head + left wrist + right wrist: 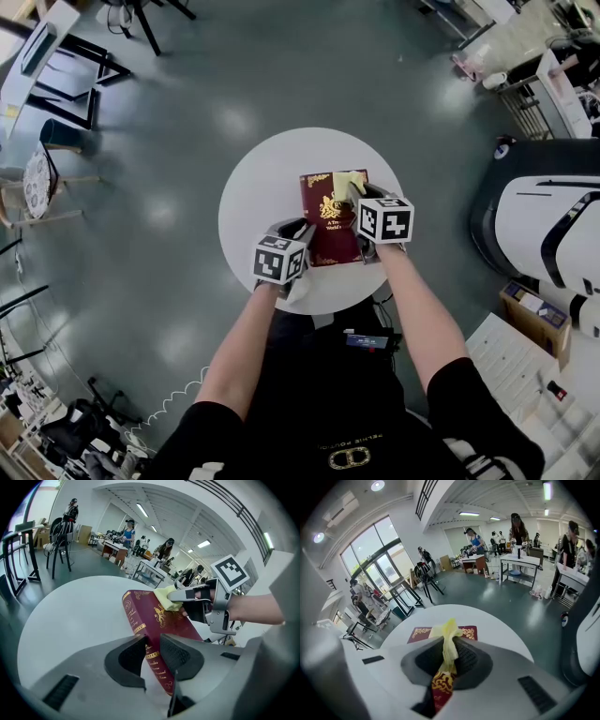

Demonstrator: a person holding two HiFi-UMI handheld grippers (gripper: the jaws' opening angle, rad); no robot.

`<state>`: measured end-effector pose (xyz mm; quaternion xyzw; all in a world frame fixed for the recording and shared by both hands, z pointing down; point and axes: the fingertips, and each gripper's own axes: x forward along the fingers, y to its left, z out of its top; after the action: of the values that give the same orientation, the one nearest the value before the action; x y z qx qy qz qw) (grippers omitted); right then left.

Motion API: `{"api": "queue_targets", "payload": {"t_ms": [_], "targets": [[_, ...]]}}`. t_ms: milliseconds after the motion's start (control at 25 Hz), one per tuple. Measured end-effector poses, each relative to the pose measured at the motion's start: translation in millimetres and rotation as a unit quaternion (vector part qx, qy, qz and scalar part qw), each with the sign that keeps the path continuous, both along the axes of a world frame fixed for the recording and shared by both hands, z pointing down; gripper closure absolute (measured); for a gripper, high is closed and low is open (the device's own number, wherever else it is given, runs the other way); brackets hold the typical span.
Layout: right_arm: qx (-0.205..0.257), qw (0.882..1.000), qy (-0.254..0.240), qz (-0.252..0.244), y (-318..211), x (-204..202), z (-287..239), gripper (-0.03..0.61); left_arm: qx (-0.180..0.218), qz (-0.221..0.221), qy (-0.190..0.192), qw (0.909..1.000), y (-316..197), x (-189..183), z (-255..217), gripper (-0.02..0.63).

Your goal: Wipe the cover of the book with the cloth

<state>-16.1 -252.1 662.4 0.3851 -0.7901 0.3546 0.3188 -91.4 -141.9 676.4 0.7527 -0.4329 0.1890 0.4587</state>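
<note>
Close to me, at the near edge of the round white table (253, 178), the left gripper (152, 654) has its dark, ribbed pads (180, 656) clamped on the spine edge of the book (159, 620), near its lower corner. The book is a hardback in smooth dark red with gold ornament and lettering, and it lies flat at the table's middle. I see the right gripper (449, 654) over the cover's right side, its jaws pinched tight on the cloth (449, 637). The cloth is thin, soft and yellow, and a crumpled fold of it stands up between the jaws. Its bunched end sits on the far right part of the cover. Around the table the glossy grey floor (187, 84) throws back the ceiling lights. Black metal frames (84, 75) stand well apart from the table. Farthest off, people (476, 538) stand at workbenches (520, 564).
</note>
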Motion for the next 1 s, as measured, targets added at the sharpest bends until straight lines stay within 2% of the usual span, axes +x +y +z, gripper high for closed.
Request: {"api": "queue_targets", "payload": {"t_ms": [480,1000], "targets": [[0.007,0.999,0.020,0.033,-14.0,42.4,-0.1,0.491,-0.009,-0.003,0.000,1.0000,0.4,0.6,1.5,0.517],[0.007,0.998,0.035,0.052,-19.8,62.2,-3.8,0.491,-0.010,-0.004,-0.005,0.9999,-0.4,1.6,1.0,0.517]]}}
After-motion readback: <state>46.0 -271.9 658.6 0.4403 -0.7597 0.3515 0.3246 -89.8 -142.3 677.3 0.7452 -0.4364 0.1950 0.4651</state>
